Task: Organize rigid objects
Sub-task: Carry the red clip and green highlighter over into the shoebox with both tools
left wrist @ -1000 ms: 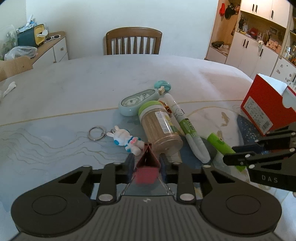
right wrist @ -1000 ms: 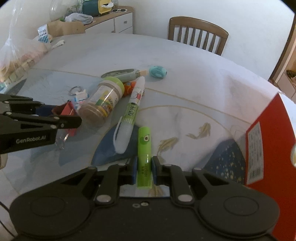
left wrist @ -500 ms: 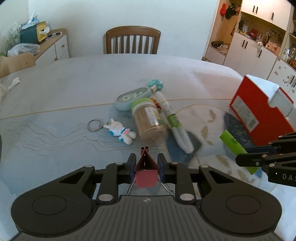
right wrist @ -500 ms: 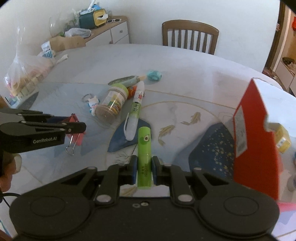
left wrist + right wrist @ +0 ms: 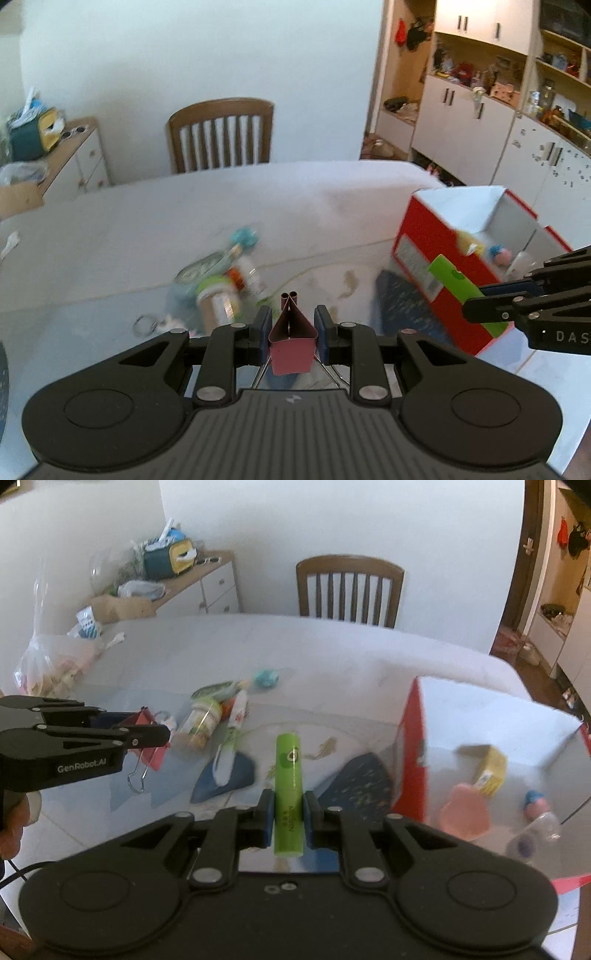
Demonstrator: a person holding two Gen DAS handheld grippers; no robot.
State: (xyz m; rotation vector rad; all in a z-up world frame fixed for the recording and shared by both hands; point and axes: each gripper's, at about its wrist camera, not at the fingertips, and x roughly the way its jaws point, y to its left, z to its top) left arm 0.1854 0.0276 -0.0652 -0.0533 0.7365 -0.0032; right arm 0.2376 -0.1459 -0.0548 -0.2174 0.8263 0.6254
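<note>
My left gripper (image 5: 291,334) is shut on a dark red binder clip (image 5: 291,343), held well above the table; it also shows in the right wrist view (image 5: 149,734). My right gripper (image 5: 289,818) is shut on a green tube (image 5: 289,790), held in the air just left of the open red box (image 5: 413,746). In the left wrist view the tube (image 5: 461,288) hangs in front of the box (image 5: 436,258). A jar (image 5: 201,722), a white pen (image 5: 231,742), a teal case and a bunny keychain lie on the table.
The box holds a yellow item (image 5: 489,770), a pink item (image 5: 465,808) and small toys. A wooden chair (image 5: 221,138) stands behind the table. A sideboard with clutter (image 5: 162,572) is at the left, cupboards (image 5: 480,110) at the right.
Both grippers have risen from the table with their objects and swung right toward the red box, whose inside now shows.
</note>
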